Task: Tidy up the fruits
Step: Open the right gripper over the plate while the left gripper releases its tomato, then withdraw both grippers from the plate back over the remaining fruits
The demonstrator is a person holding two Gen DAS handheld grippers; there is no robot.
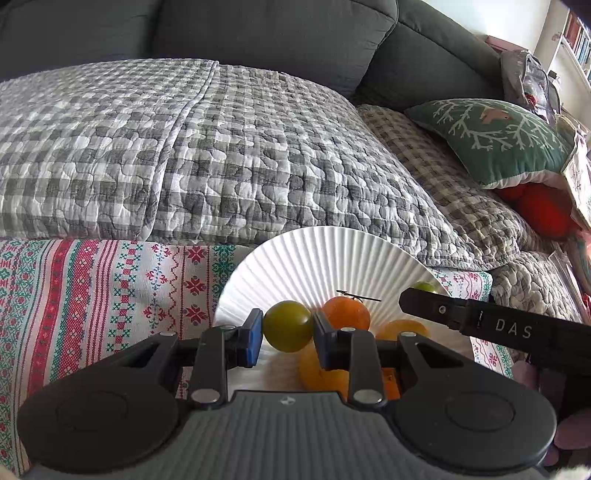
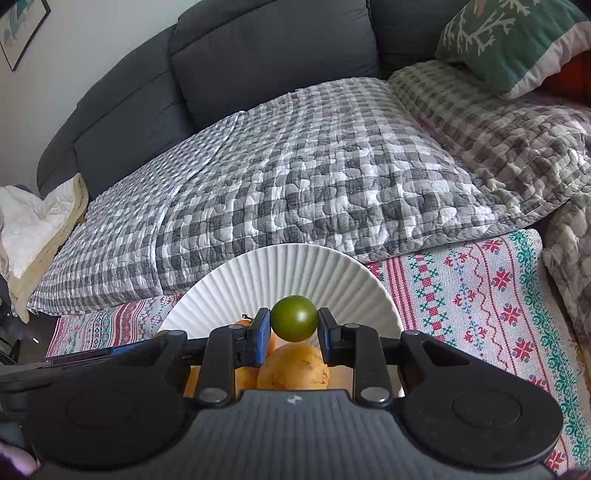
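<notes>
A white ribbed plate [image 1: 325, 258] lies on a patterned cloth and holds several orange fruits. My left gripper [image 1: 288, 330] is shut on a green fruit [image 1: 287, 325] just above the plate's near side, beside an orange fruit with a stem [image 1: 347, 313]. My right gripper [image 2: 294, 325] is shut on another green fruit [image 2: 294, 318] above the plate [image 2: 295, 266], over a yellow-orange fruit [image 2: 293, 369]. In the left wrist view the right gripper's finger [image 1: 436, 308] reaches in from the right, with its green fruit [image 1: 424, 286] partly hidden behind it.
The patterned red, green and white cloth [image 1: 92, 295] covers the surface under the plate. A grey checked quilt [image 1: 184, 147] lies on a dark grey sofa [image 1: 258, 29] behind. A green cushion [image 1: 491, 136] and red item [image 1: 543, 210] sit at right.
</notes>
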